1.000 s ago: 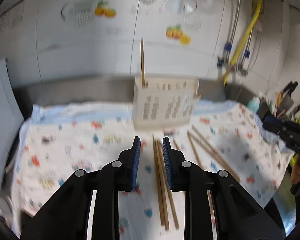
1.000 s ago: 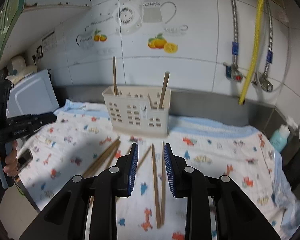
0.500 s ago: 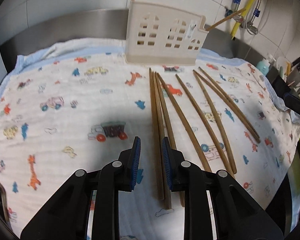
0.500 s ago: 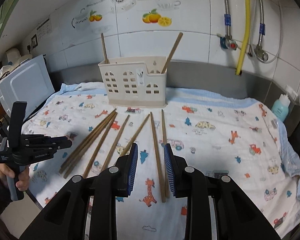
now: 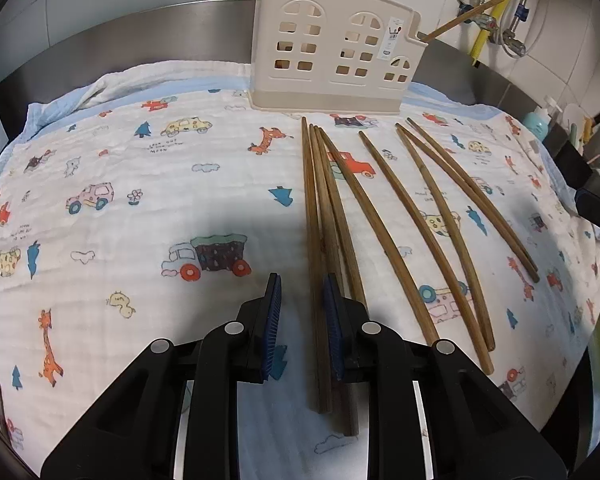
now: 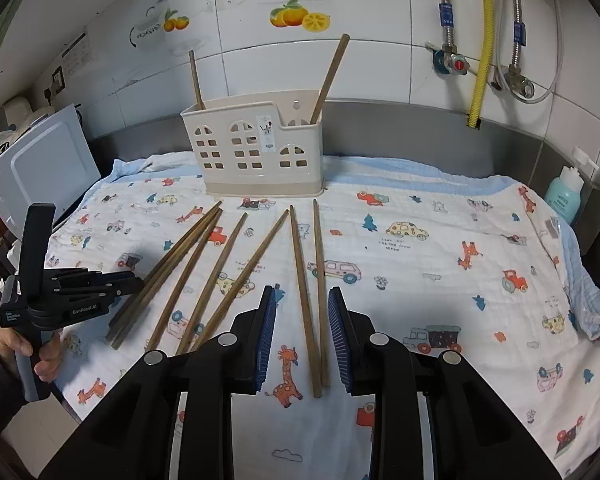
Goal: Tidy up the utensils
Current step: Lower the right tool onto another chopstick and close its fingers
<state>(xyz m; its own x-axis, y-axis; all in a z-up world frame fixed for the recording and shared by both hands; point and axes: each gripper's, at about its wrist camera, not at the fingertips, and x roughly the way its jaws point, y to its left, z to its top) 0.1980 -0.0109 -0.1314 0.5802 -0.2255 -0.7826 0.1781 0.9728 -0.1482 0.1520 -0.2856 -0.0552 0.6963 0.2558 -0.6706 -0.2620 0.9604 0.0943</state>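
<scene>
Lying on the cloth [image 6: 440, 208] before the holder [image 6: 256, 152], seven chopsticks [image 6: 300, 280] wait; both the left gripper [image 5: 300, 300] and right gripper [image 6: 302, 312] hang released, gripping nothing.

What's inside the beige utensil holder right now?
Two wooden chopsticks stand in the utensil holder, one at its left end, one leaning right. Their lower ends are hidden by its walls.
</scene>
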